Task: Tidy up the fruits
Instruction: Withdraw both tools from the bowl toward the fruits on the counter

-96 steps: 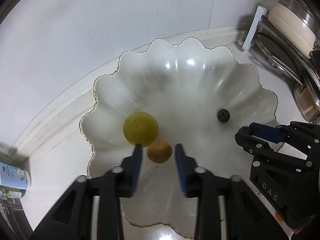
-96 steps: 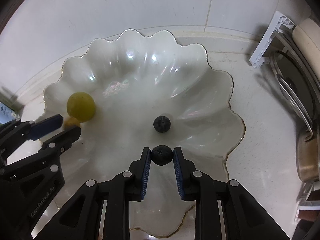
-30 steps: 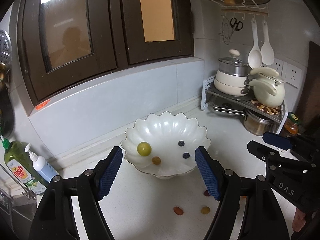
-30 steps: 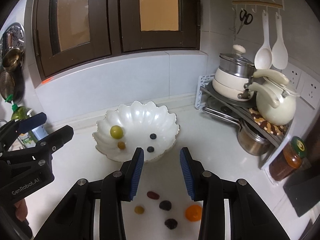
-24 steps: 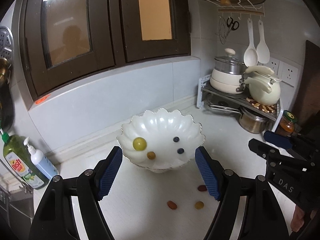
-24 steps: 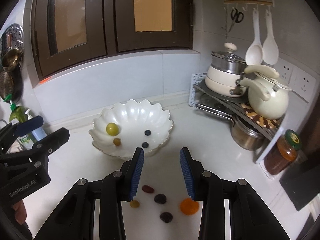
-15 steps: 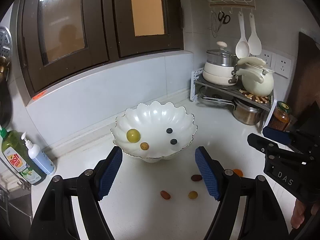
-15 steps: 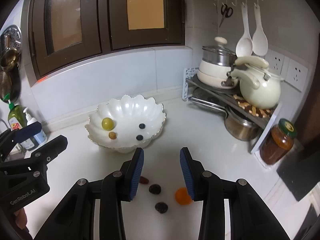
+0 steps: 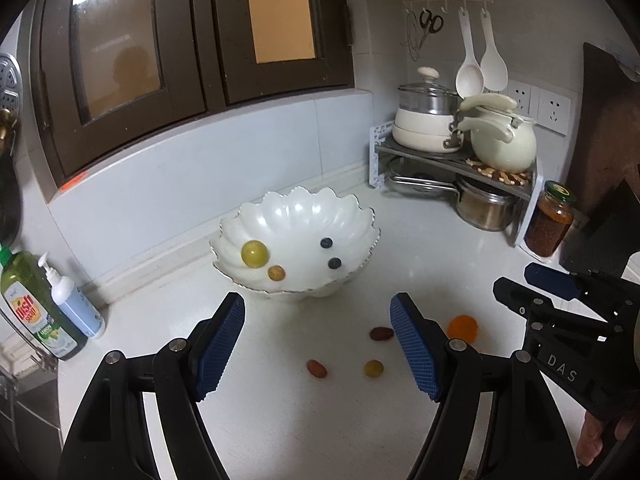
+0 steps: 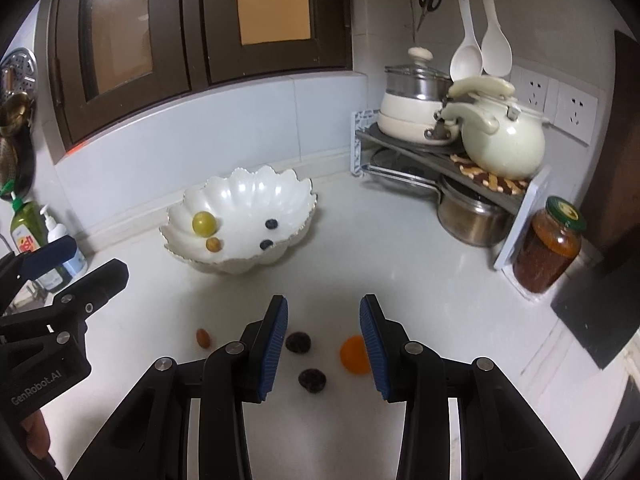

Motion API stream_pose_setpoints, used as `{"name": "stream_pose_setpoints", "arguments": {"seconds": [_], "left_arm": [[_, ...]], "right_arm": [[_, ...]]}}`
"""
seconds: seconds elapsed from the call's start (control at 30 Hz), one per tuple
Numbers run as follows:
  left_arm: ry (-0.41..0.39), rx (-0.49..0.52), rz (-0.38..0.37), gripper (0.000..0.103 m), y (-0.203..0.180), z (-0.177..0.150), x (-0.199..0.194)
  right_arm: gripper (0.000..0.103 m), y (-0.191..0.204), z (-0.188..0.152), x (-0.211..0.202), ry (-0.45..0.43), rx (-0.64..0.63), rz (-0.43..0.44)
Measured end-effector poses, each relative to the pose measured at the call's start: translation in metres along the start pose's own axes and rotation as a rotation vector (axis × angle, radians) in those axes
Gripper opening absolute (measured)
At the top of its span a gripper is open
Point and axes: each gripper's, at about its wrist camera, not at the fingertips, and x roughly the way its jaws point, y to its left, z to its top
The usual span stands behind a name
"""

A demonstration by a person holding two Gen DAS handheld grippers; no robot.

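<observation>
Counter (image 9: 280, 412): we see a white worktop, with a pot rack (image 10: 432, 160) in the corner at the right and a jar (image 10: 546, 248) beside it.
Bowl (image 9: 296, 216): white and scalloped, it stands on the counter near the wall; inside it lie a green fruit (image 9: 254, 254), a small orange-brown fruit (image 9: 276, 273) just beside it, and two blueberries (image 9: 327, 243) (these a little apart from the other two).
Left gripper (image 9: 320, 340): we hold it above the counter, jaws wide apart, nothing between them.
Right gripper (image 10: 323, 336): jaws moderately apart, empty, above the loose fruits.
Loose fruits: on the counter before the bowl lie an orange fruit (image 10: 354, 354), two dark fruits (image 10: 298, 342), a reddish fruit (image 9: 381, 333), a brown one (image 9: 317, 368) and a yellow one (image 9: 373, 368).
</observation>
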Motion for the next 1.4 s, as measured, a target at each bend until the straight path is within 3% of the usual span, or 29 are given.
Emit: {"name": "stream_pose_setpoints", "arguments": {"seconds": [0.73,1.33,1.4], "left_arm": [[0.066,0.024,-0.019,0.075,-0.024,-0.055,0.011],[0.105,-0.004,-0.056,0.074,-0.042,-0.063,0.035],[0.108,-0.001,-0.051,0.073,-0.045,-0.062,0.041]], "right_arm": [[0.039,-0.007,-0.045,0.003,0.036,0.002,-0.003],[0.039,-0.020,-0.055,0.030,0.112,0.032,0.035],[0.045,-0.022,-0.054,0.035,0.119,0.031,0.035]]}}
